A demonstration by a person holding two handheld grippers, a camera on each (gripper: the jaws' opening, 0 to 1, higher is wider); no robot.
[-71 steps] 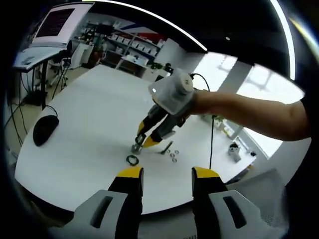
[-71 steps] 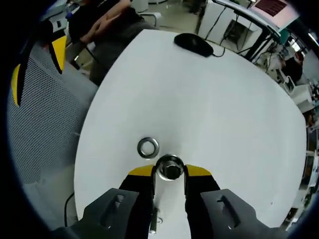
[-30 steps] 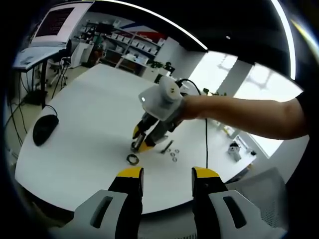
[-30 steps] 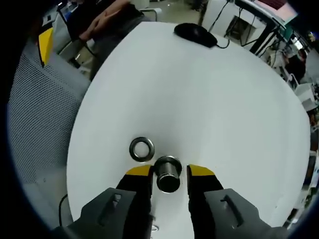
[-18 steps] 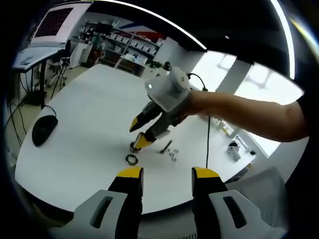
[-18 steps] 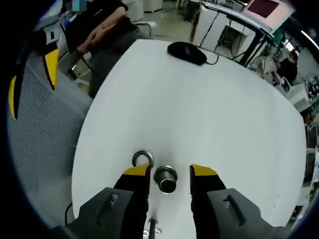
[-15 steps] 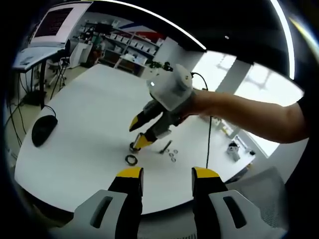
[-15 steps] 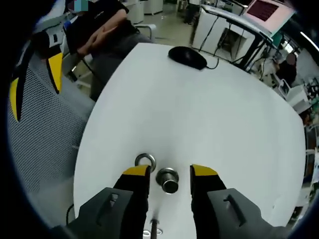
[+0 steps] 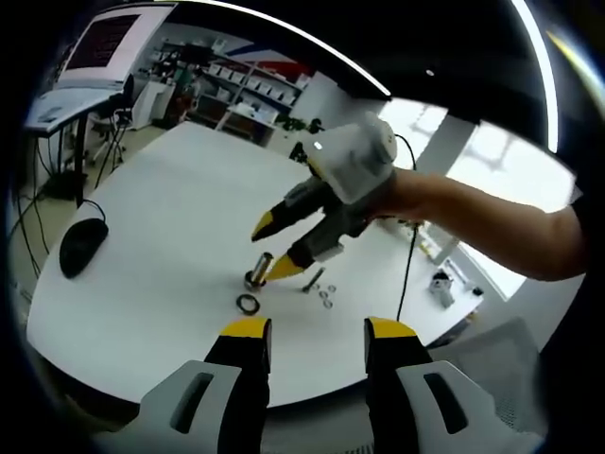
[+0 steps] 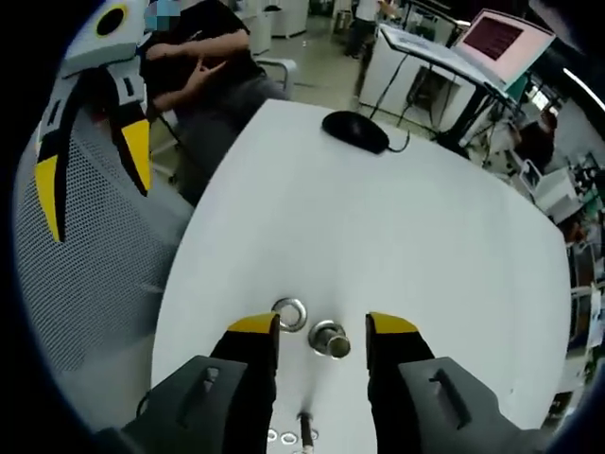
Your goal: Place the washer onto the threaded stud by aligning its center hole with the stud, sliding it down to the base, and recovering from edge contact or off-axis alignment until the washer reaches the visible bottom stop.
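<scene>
Although two screens show, one at the upper left of the left gripper view and one at the top right of the right gripper view, their reddish text is too small to read, and no brand or label is legible anywhere.

On the white table the stud stands upright, a short metal cylinder. In the right gripper view it sits just ahead of and between the right gripper tips, which stand apart and hold nothing. A loose washer lies flat on the table just beside the stud, not on it; in the left gripper view this ring lies near the stud's base.

From the left gripper view, the right gripper hangs above the stud with its yellow tips spread, held by a hand. Small spare washers and a bolt lie past the stud. The left gripper is raised off the table edge, its jaws wide and empty.

A black mouse rests at the table's far side. Beyond the table a seated person shows, and a mesh chair back sits beside the table.
</scene>
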